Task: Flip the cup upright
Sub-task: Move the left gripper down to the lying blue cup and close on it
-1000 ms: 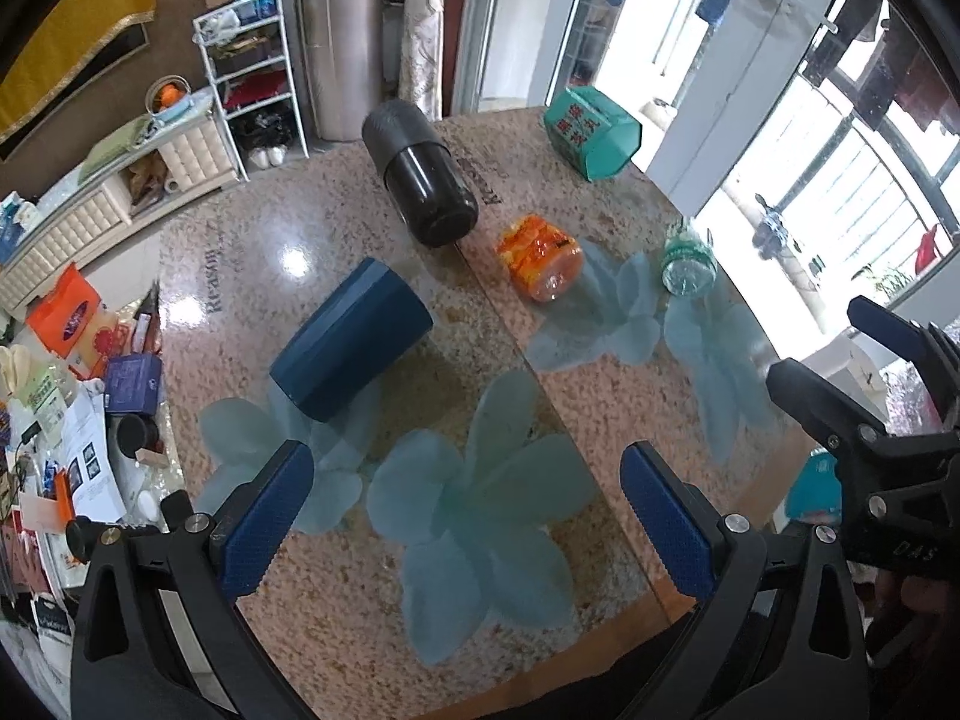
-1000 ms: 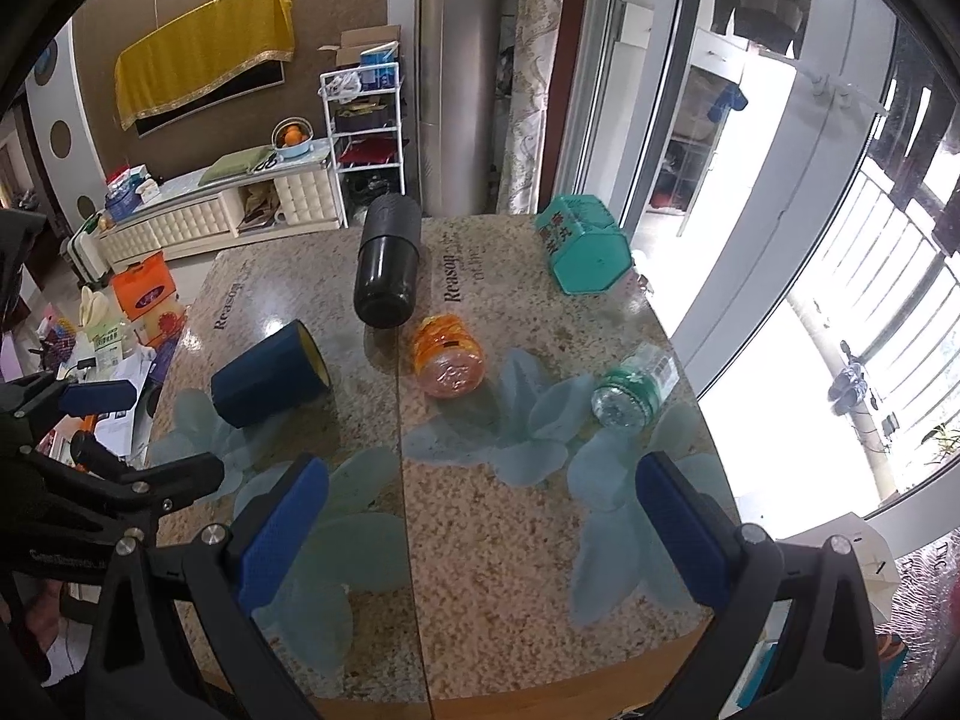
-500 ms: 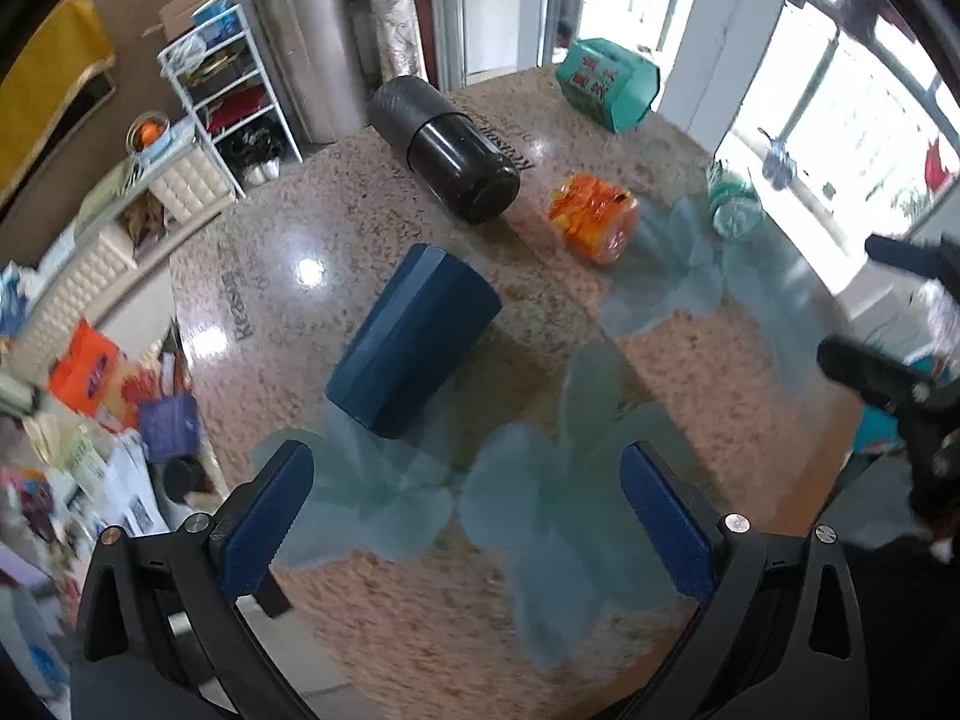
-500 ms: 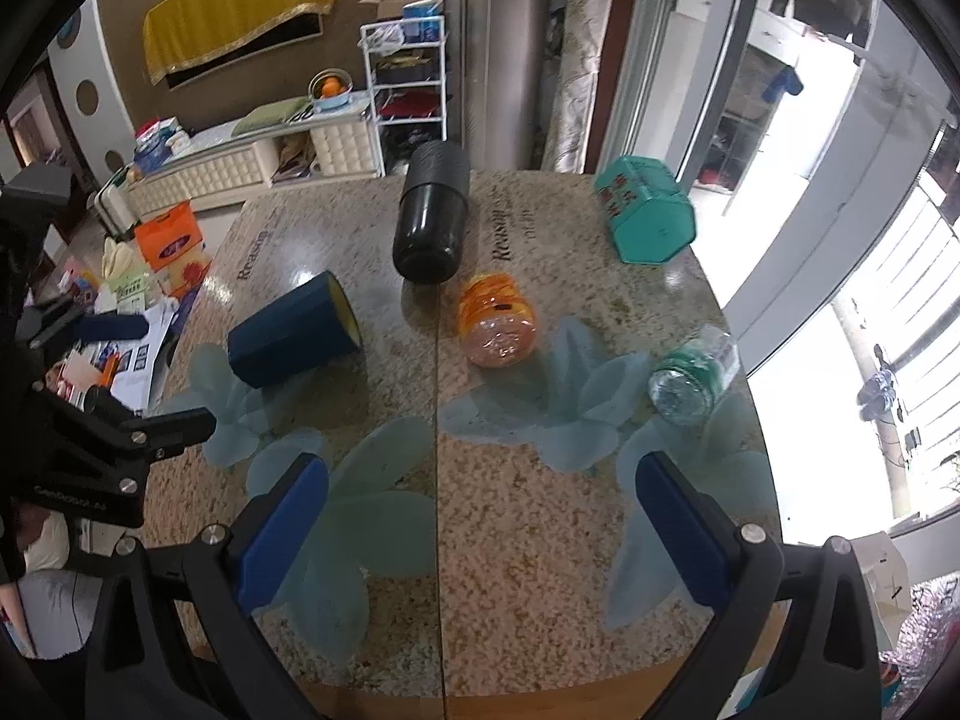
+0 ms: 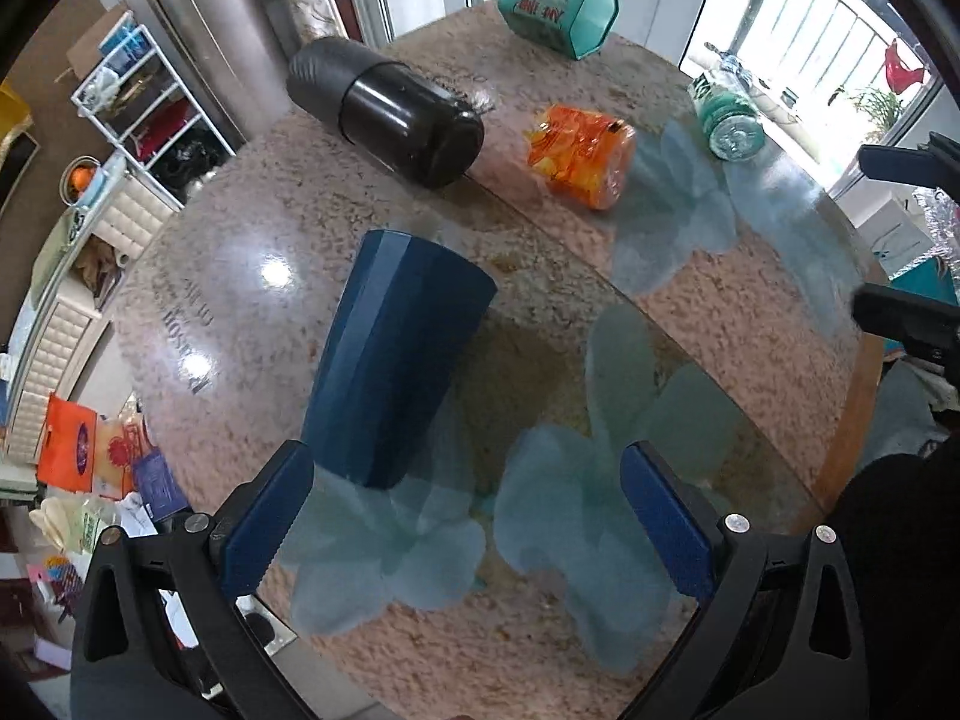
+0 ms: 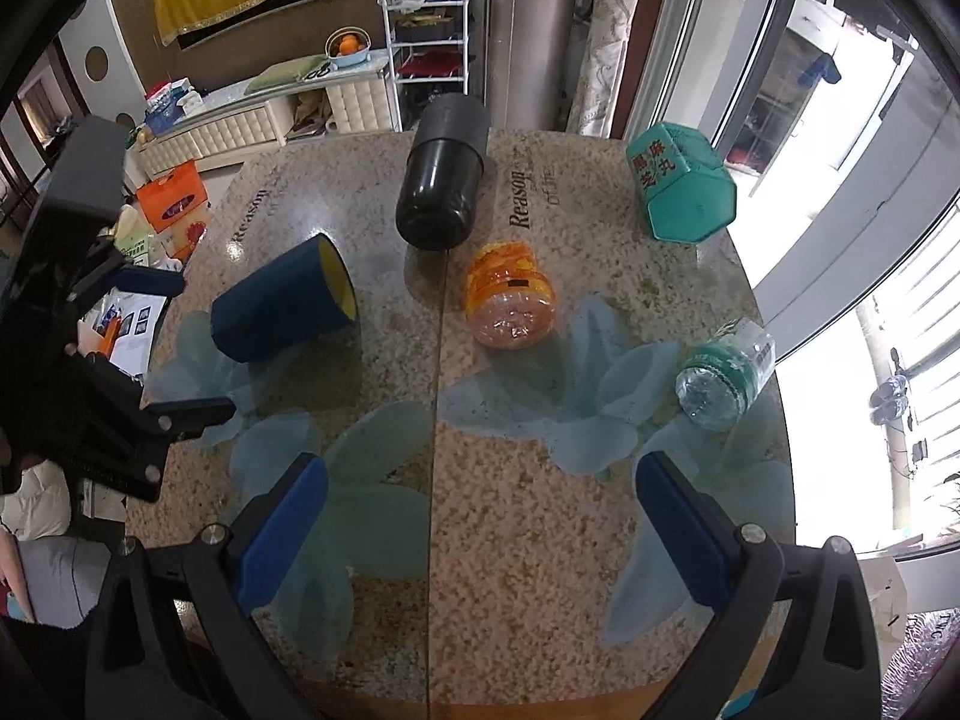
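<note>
A dark blue cup [image 5: 393, 354] with a yellow inside lies on its side on the granite table [image 5: 750, 312]. In the right wrist view the cup [image 6: 282, 300] lies at the left, its mouth facing right. My left gripper [image 5: 468, 516] is open and empty, just short of the cup's closed end, the left finger near its base. It also shows in the right wrist view [image 6: 162, 354] at the left edge. My right gripper [image 6: 480, 528] is open and empty over the near middle of the table, well apart from the cup.
A black flask [image 6: 444, 180], an orange jar [image 6: 510, 300], a green plastic bottle [image 6: 726, 378] and a teal hexagonal box [image 6: 678, 186] all lie on the table. Shelves and clutter stand on the floor beyond the left edge.
My left gripper has moved closer to the blue cup and turned, so the cup now lies lengthways just ahead of its fingers. My right gripper has shifted a little forward.
</note>
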